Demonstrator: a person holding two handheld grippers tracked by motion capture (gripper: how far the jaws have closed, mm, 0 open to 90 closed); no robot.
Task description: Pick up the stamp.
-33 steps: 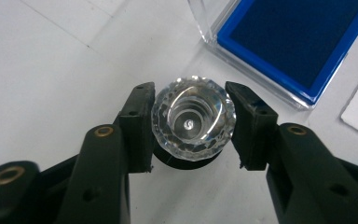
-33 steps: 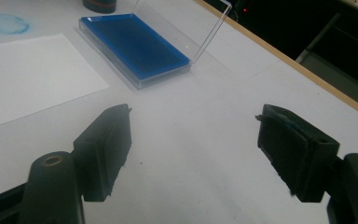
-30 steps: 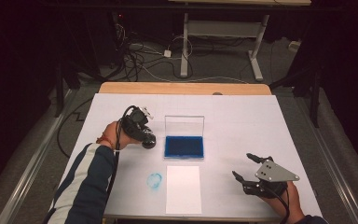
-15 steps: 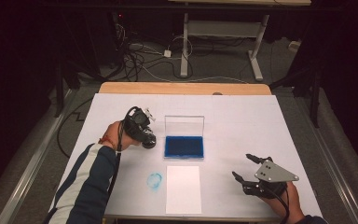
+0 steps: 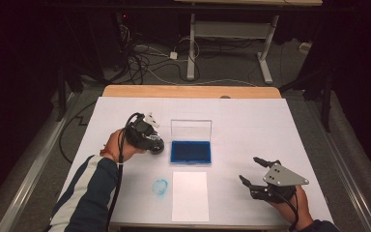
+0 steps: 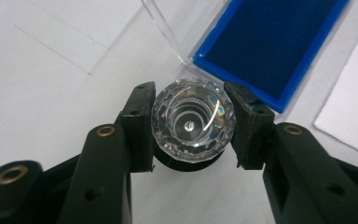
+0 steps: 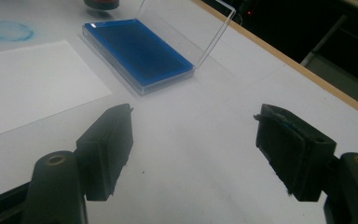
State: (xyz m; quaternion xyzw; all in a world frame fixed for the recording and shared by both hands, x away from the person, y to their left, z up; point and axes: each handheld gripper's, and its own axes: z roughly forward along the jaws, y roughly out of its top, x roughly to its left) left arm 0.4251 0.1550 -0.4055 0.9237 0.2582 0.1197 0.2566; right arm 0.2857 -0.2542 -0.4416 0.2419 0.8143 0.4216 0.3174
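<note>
High view: one ink pad (image 5: 191,151), one paper sheet (image 5: 190,195).

L hand-held gripper (image 6: 192,126) clamped, R hand-held gripper (image 7: 193,154) wide apart

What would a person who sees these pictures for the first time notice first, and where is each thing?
The eye goes first to the blue ink pad in its open clear case at the middle of the table. Just left of it, the left gripper is closed on a faceted clear stamp knob. A white sheet lies near the front edge, a blue ring mark beside it.
</note>
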